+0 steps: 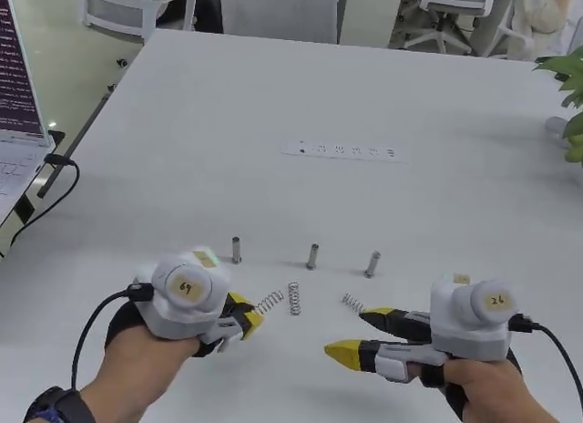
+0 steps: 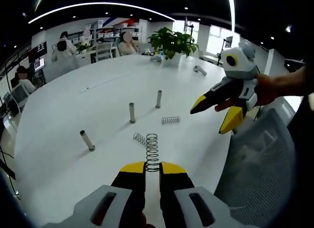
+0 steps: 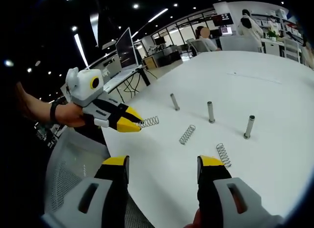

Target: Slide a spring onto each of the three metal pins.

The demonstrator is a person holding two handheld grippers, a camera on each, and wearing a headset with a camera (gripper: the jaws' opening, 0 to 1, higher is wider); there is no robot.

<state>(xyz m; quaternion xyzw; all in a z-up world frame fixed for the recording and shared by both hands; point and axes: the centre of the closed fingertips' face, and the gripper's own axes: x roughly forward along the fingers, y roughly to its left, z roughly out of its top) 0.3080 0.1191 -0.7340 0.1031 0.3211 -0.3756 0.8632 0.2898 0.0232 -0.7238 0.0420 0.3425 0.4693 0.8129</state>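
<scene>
Table [image 1: 364, 95] is a big white one, with a laptop [image 1: 14, 104] at its left edge, a plant [image 1: 569, 95] poking in at the far right, and a white power strip [image 1: 342, 150] lying flat out past the middle. Closer in, the left gripper [image 1: 248, 317] is clamped on the end of a spring [image 1: 270, 302], which sticks straight out from between the yellow tips. The right gripper [image 1: 355, 333] has its jaws wide apart with nothing between them, tips pointing left toward the springs. The three metal pins [image 1: 312, 256] stand upright in a row just beyond both grippers, well spaced from each other. On the table, the second spring [image 1: 293, 298] lies in front of the middle pin. The third spring [image 1: 352, 303] lies just beside the right gripper's upper tip, in front of the right-hand pin.
</scene>
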